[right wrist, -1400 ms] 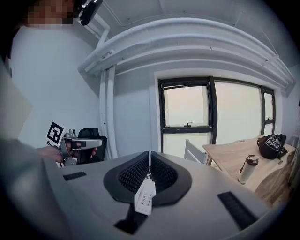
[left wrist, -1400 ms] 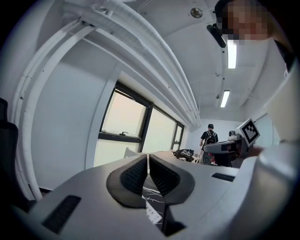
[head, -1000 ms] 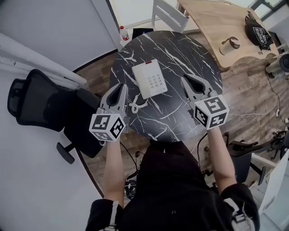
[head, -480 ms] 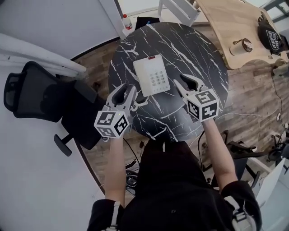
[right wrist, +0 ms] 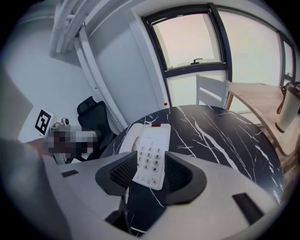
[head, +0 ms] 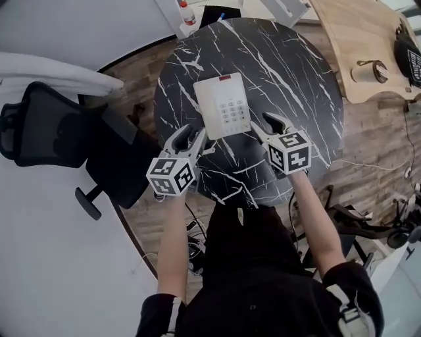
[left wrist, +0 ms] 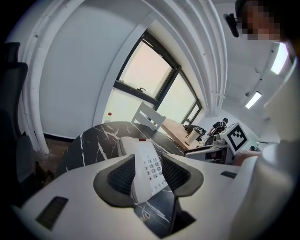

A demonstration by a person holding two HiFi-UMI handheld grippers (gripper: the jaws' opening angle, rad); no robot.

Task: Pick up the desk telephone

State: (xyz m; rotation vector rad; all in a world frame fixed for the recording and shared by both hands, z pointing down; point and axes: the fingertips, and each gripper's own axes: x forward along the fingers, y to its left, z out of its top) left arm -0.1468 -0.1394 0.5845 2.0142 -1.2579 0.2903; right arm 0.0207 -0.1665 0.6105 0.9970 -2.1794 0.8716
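Observation:
A white desk telephone [head: 222,105] with a grey keypad lies flat on the round black marble table [head: 296,72], its handset along its left side. My left gripper [head: 189,135] hovers just short of the phone's near left corner. Its jaws are opening with nothing pressed between them, and the phone [left wrist: 140,154] shows ahead through the gap of that gripper [left wrist: 149,169]. My right gripper [head: 262,122] is at the phone's near right corner. Its jaws are also opening and empty, and the phone [right wrist: 152,154] lies ahead of this gripper [right wrist: 151,172].
A black office chair [head: 46,131] stands left of the table. A wooden desk [head: 355,46] with a mug [head: 371,71] is at the upper right. A red-capped bottle [head: 187,12] and a white chair [head: 283,6] are beyond the table's far edge.
Both grippers have come down toward the table and closer to the phone's near corners. Their jaws, shut a second ago, now stand apart.

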